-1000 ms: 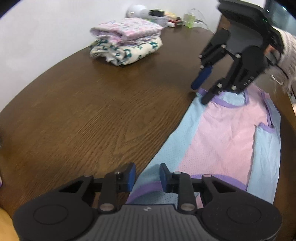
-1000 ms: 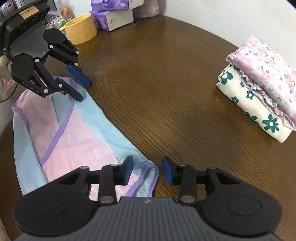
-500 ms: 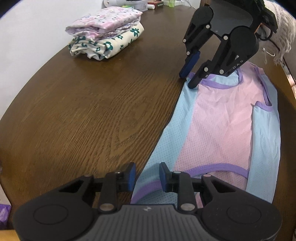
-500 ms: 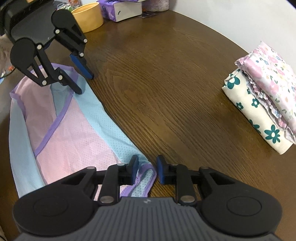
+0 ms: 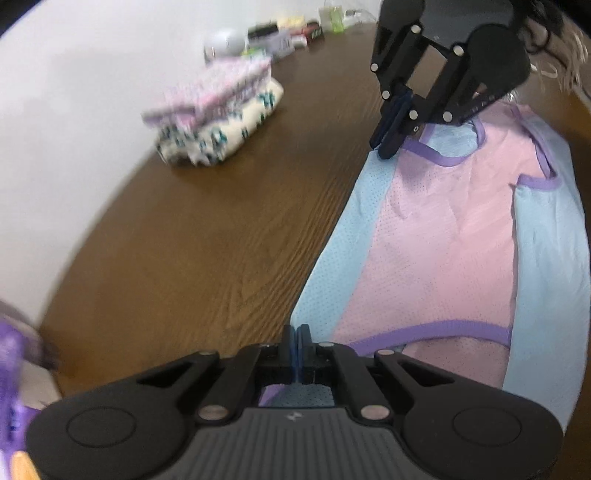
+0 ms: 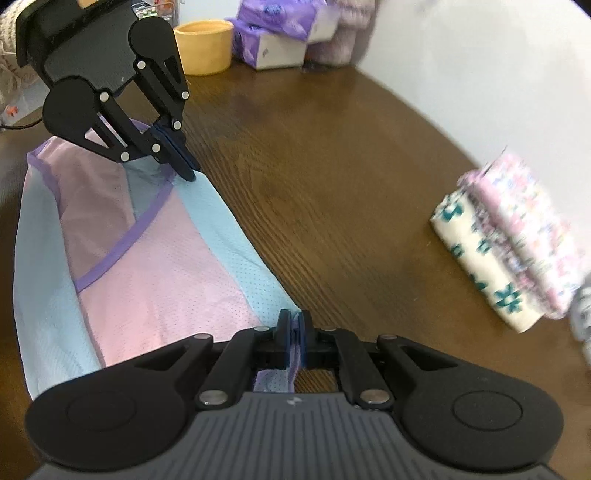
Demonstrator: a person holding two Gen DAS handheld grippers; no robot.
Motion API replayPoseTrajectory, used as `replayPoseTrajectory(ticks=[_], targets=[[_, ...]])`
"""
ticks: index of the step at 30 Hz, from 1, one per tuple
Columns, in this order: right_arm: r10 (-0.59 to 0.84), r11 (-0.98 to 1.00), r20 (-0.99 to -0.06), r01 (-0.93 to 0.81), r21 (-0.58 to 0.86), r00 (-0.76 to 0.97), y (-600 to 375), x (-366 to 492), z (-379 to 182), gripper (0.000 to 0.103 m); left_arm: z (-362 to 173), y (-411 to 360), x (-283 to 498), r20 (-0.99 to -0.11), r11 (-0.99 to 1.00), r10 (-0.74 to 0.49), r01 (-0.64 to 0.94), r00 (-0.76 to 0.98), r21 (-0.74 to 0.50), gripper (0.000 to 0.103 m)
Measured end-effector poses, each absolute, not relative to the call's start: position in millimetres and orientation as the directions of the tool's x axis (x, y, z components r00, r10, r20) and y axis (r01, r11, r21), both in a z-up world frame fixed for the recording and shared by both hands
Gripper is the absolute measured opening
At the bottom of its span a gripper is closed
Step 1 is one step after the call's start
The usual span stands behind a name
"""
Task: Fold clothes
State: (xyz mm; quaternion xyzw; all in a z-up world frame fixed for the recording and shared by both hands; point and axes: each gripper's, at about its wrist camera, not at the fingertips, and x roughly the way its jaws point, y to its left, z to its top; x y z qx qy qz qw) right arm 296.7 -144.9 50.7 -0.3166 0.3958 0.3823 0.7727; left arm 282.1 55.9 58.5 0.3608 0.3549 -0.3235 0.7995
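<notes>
A pink and light-blue mesh garment (image 5: pixel 443 258) with purple trim lies flat on the brown wooden table (image 5: pixel 221 240). My left gripper (image 5: pixel 295 334) is at its near corner, jaws closing tight, pads pressed on the blue edge by the purple hem. In the same view my right gripper (image 5: pixel 386 146) pinches the far corner of that long edge. In the right wrist view the garment (image 6: pixel 155 266) runs away to the left. There the right gripper (image 6: pixel 294 319) is closing, pads together on the purple-trimmed corner. The left gripper (image 6: pixel 186 168) grips the opposite end.
A folded stack of floral clothes (image 5: pixel 218 114) sits further out on the table, also the folded stack (image 6: pixel 517 236) at right. A yellow bowl (image 6: pixel 203 46) and purple tissue packs (image 6: pixel 273 33) stand by the wall. Small clutter (image 5: pixel 280 37) lines the far edge.
Both grippers went from open around the garment's edge to shut on it. Both hands shifted and rolled, so the folded stack now looks blurred.
</notes>
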Motion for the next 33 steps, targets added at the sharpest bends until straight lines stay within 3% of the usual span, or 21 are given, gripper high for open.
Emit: replayPoseTrajectory(ticks=[8,12,20,33], targets=[[0.326,0.392,-0.747,-0.801,-0.451,0.580,-140.6,210.5,53.1,0.004,53.7,43.5,184.4,-0.561,0.407,-0.219,0.597,0.798,0.691,0.000],[0.324,0.337,-0.666,-0.740,-0.583,0.672,-136.2,170.0,46.8,0.004,41.3,36.6,139.3,-0.489,0.349,-0.240,0.545,0.838,0.762,0.000],[0.320,0.177,-0.584,-0.653,-0.736,0.746,-125.5,111.9,22.5,0.004,24.7,32.6,106.9,-0.526,0.328,-0.249,0.582,0.813,0.744,0.000],[0.301,0.134,-0.615,-0.671,-0.729,0.729,-120.7,84.4,8.3,0.004,20.8,36.2,100.2,-0.623,0.393,-0.251,0.666,0.741,0.634,0.004]])
